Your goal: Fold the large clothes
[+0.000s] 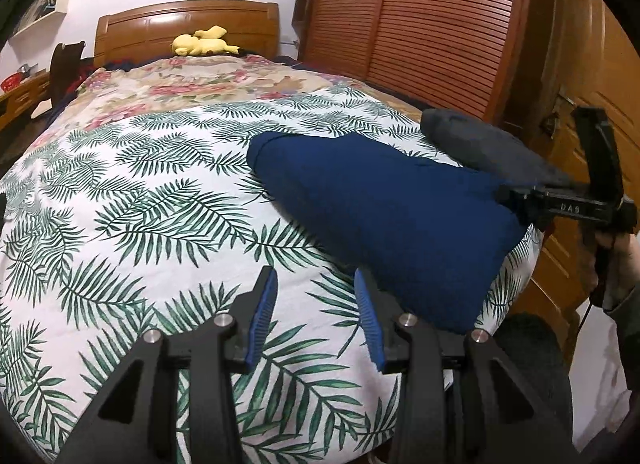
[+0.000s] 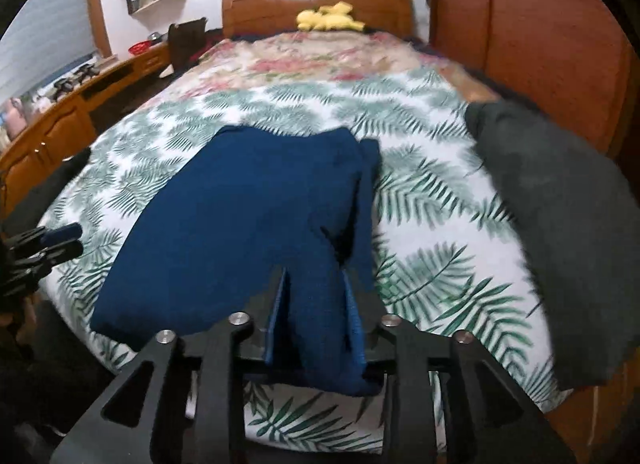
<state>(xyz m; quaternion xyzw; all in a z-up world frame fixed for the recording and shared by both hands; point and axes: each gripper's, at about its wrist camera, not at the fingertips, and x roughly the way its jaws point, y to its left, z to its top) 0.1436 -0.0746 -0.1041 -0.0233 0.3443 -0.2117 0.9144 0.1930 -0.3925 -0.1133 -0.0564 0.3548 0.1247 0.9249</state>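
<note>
A navy blue garment (image 1: 384, 208) lies folded on the leaf-print bed cover (image 1: 132, 200); it also shows in the right wrist view (image 2: 248, 216). My left gripper (image 1: 316, 280) is open and empty, just left of the garment's near corner. My right gripper (image 2: 314, 284) is shut on the garment's near edge, with cloth bunched between the blue pads. In the left wrist view the right gripper (image 1: 508, 196) reaches in from the right onto the garment. The left gripper (image 2: 68, 240) shows at the left edge of the right wrist view.
A dark grey garment (image 2: 560, 216) lies on the bed's right side, also seen in the left wrist view (image 1: 488, 144). A yellow plush toy (image 1: 204, 42) sits by the wooden headboard (image 1: 188, 20). A slatted wardrobe (image 1: 420, 16) stands on the right, a wooden desk (image 2: 64, 116) on the left.
</note>
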